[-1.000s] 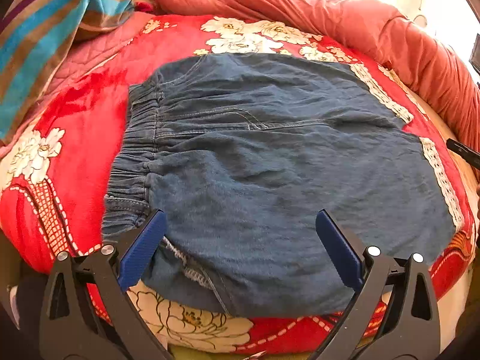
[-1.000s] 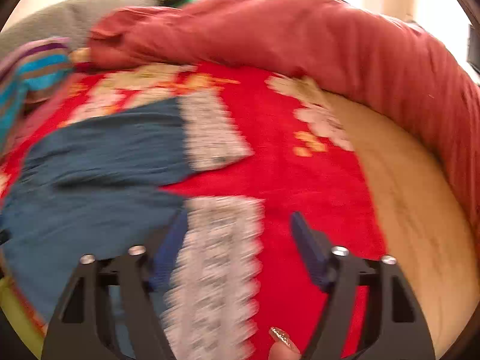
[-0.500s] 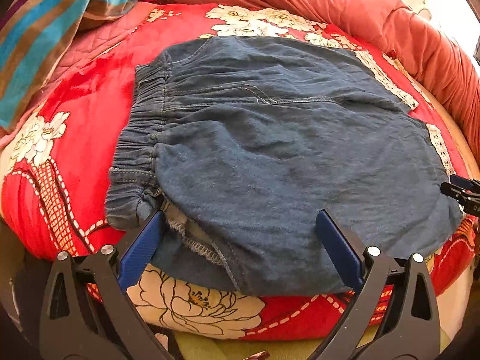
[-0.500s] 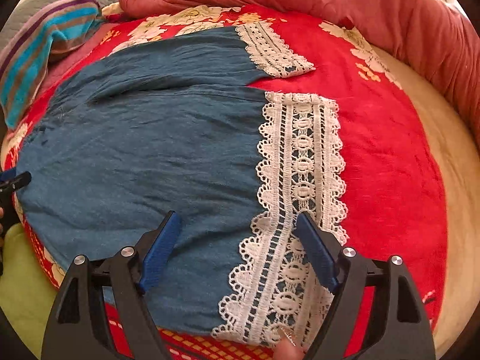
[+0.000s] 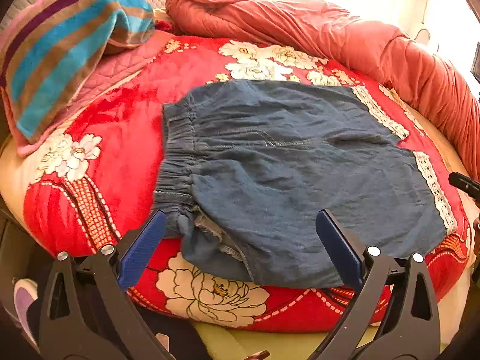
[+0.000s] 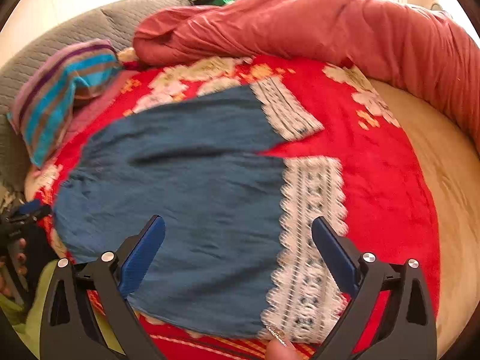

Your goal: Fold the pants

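Blue denim short pants [image 5: 294, 162] with white lace hems [image 5: 433, 186] lie spread flat on a red floral blanket [image 5: 126, 126]. The elastic waistband [image 5: 177, 162] is at the left in the left wrist view. My left gripper [image 5: 240, 240] is open and empty, hovering over the near waistband corner. In the right wrist view the pants [image 6: 186, 186] fill the middle, with the lace hem [image 6: 312, 225] of the near leg between the open jaws. My right gripper [image 6: 238, 246] is open and empty above that leg. The left gripper [image 6: 27, 213] shows at the left edge there.
A rolled salmon-red quilt [image 5: 345, 39] runs along the far and right side of the bed. A striped towel [image 5: 66, 48] lies at the far left on a grey quilted cushion [image 6: 60, 42]. Bare beige mattress [image 6: 450, 186] shows at the right. The bed's near edge drops off just below both grippers.
Both grippers have pulled back and up from the pants, which now look smaller and farther. Both have stayed open and empty. The right view is blurred from motion.
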A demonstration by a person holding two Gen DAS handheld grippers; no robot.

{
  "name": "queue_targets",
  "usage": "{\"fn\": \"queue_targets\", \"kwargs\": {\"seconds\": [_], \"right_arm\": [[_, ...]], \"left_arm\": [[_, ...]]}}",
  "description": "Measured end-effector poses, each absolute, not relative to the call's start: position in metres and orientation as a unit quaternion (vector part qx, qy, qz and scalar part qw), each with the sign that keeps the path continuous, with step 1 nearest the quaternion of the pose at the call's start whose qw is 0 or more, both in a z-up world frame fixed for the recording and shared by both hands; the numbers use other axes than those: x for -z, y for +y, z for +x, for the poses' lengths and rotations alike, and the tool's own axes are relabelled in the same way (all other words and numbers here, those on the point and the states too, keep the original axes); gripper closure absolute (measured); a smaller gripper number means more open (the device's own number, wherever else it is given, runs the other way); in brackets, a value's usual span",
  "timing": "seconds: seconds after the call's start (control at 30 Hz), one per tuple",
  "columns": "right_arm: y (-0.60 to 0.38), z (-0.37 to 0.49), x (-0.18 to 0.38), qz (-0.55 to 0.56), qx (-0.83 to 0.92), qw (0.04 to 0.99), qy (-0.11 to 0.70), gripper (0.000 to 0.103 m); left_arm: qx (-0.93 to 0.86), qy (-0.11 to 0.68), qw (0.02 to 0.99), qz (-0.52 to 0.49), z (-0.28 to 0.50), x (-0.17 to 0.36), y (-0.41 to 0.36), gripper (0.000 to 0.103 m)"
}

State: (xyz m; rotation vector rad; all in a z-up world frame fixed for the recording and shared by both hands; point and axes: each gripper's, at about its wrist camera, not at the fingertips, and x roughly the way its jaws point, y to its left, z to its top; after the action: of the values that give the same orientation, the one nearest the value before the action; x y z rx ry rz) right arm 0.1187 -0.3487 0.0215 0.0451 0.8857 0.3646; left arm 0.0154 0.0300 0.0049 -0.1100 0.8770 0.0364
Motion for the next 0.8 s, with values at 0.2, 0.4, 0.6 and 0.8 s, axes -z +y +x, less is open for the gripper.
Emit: {"fn": "queue_targets", "kwargs": {"seconds": [0.2, 0.4, 0.6, 0.8], "right_arm": [[-0.327, 0.119, -0.033, 0.012, -0.194, 0.890, 0.411, 0.005], [-0.301, 0.126, -0.038, 0.008, -0.222, 0.887, 0.404, 0.005], [-0.262, 0.140, -0.040, -0.020, -0.257, 0.878, 0.402, 0.005], [-0.225, 0.153, -0.041, -0.036, -0.293, 0.870, 0.394, 0.005]], "left_arm": [[-0.026, 0.412, 0.909, -0.058, 0.013, -0.013, 0.038, 0.009], [-0.034, 0.406, 0.911, -0.061, 0.015, -0.018, 0.047, 0.009], [-0.041, 0.404, 0.911, -0.068, 0.022, -0.021, 0.059, 0.009], [-0.047, 0.405, 0.910, -0.079, 0.034, -0.020, 0.075, 0.009]]}}
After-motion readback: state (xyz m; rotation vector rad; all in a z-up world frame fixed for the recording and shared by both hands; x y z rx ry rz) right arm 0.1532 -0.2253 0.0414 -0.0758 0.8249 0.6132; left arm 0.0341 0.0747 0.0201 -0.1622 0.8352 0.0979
